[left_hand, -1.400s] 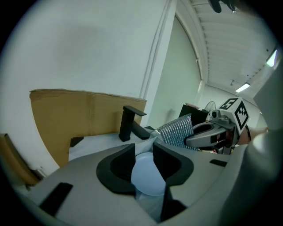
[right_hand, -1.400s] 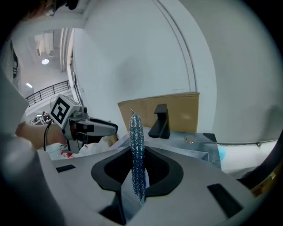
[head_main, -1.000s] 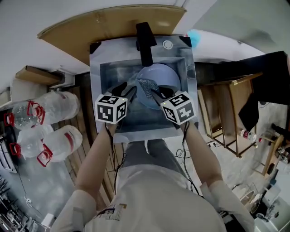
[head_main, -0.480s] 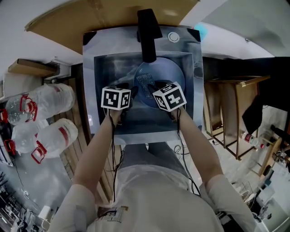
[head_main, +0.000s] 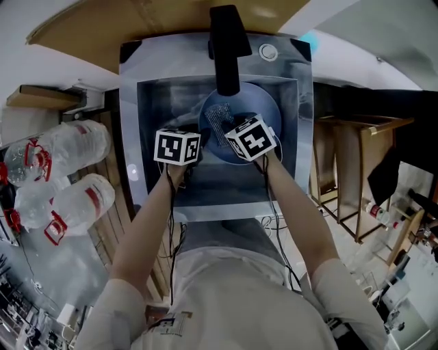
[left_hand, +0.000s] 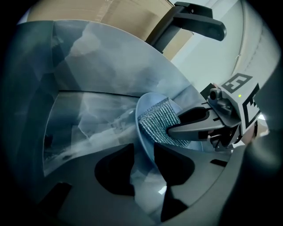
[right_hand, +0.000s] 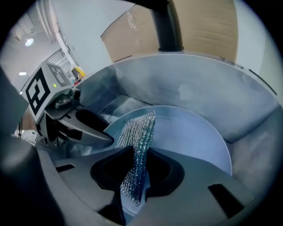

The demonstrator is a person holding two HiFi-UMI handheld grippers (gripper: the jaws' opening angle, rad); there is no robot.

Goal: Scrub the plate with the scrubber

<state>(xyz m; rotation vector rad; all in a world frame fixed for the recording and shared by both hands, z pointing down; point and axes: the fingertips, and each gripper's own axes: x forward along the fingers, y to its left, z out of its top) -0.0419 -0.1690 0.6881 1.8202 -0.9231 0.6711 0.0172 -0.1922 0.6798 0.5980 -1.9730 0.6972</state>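
A pale blue plate point(head_main: 268, 109) stands tilted in the steel sink point(head_main: 156, 96), under the black tap point(head_main: 224, 48). My left gripper point(left_hand: 143, 164) has the plate's point(left_hand: 152, 100) left rim between its jaws, which are closing on it. My right gripper point(right_hand: 137, 173) is shut on a silvery mesh scrubber point(right_hand: 140, 130), whose free end lies against the plate's point(right_hand: 190, 137) face. From the left gripper view the scrubber point(left_hand: 158, 121) lies flat on the plate, pinched by the right gripper point(left_hand: 177, 129). In the head view both marker cubes hide the jaws.
Large plastic water bottles point(head_main: 61, 164) lie on the floor to the left. A wooden frame point(head_main: 342, 171) stands to the right of the sink. A cardboard sheet point(head_main: 137, 20) lies behind the sink. The sink walls close in on both grippers.
Both grippers have moved farther into the sink, toward the tap. The right gripper has carried the scrubber left, over the plate's middle. The left gripper stays at the plate's left rim.
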